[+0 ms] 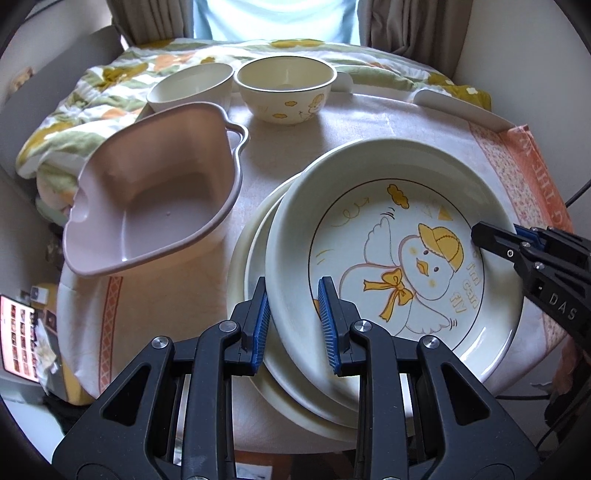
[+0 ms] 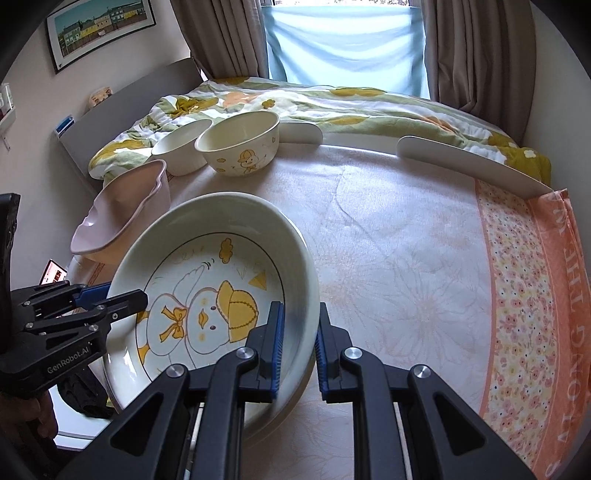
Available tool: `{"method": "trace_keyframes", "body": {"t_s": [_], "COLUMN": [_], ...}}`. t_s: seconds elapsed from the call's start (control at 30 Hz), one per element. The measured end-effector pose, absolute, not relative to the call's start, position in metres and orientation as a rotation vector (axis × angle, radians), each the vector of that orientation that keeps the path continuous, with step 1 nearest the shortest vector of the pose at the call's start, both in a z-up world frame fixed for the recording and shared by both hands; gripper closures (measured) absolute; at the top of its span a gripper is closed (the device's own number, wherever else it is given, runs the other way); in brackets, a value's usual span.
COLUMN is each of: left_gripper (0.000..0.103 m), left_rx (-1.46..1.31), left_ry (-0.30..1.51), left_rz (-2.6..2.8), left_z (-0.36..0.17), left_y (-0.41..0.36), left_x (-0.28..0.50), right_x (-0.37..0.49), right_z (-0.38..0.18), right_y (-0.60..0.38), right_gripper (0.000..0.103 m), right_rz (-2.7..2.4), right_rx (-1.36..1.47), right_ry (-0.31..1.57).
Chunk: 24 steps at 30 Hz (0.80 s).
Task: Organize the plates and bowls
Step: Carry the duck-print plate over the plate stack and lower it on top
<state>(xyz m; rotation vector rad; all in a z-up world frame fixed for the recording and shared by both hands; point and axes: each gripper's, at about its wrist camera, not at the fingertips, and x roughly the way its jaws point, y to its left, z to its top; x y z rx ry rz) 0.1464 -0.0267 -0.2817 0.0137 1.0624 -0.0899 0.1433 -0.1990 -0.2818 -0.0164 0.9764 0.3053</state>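
Left gripper [image 1: 293, 325] sits nearest the lens, blue pads clamped across the near rim of the duck plate [image 1: 406, 258], one pad inside, one outside. Right gripper [image 2: 299, 347] pinches the opposite rim the same way, jaws nearly together on the wall. The duck plate is tilted, held at both sides, over a plain cream plate [image 1: 251, 258] lying on the table; contact underneath is hard to judge.

Progress, as a judgement: early to midway. The plates are being stacked, the top one not yet seated flat or released. Two bowls remain separate at the far edge: a ribbed white bowl [image 1: 192, 88] just beside a duck bowl [image 1: 286, 88], not nested. A pink heart-shaped basin [image 1: 155, 195] stands empty on the left, possibly the destination.

Surface: a round table with a pale floral tablecloth [image 2: 406, 240], orange flowered border on the right. Beyond it is a bed with a yellow-green floral quilt [image 2: 332, 99], grey curtains, a bright window, and a framed picture [image 2: 99, 29] on the wall.
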Motion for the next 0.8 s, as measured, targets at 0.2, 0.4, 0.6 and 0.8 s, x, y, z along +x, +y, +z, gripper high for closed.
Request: {"method": "trace_keyframes", "body": {"t_s": [0.2, 0.4, 0.6, 0.8], "left_gripper": [0.080, 0.080, 0.080, 0.080], "left_rx": [0.103, 0.152, 0.168, 0.163], "left_ry": [1.066, 1.063, 1.066, 1.071], "left_rz": [-0.072, -0.065, -0.062, -0.057], "left_z": [-0.282, -0.282, -0.281, -0.278], "left_y": [-0.036, -0.039, -0.040, -0.037], "left_x": [0.145, 0.143, 0.141, 0.138], "right_x": [0.146, 0.147, 0.147, 0.147], "right_z": [-0.280, -0.279, -0.280, -0.280], "right_y": [-0.198, -0.195, -0.193, -0.188], "right_gripper": [0.088, 0.088, 0.088, 0.089], "right_rz": [0.299, 0.287, 0.274, 0.266], "right_rx": [-0.028, -0.057, -0.079, -0.093], "right_ry": [0.982, 0.986, 0.992, 1.004]}}
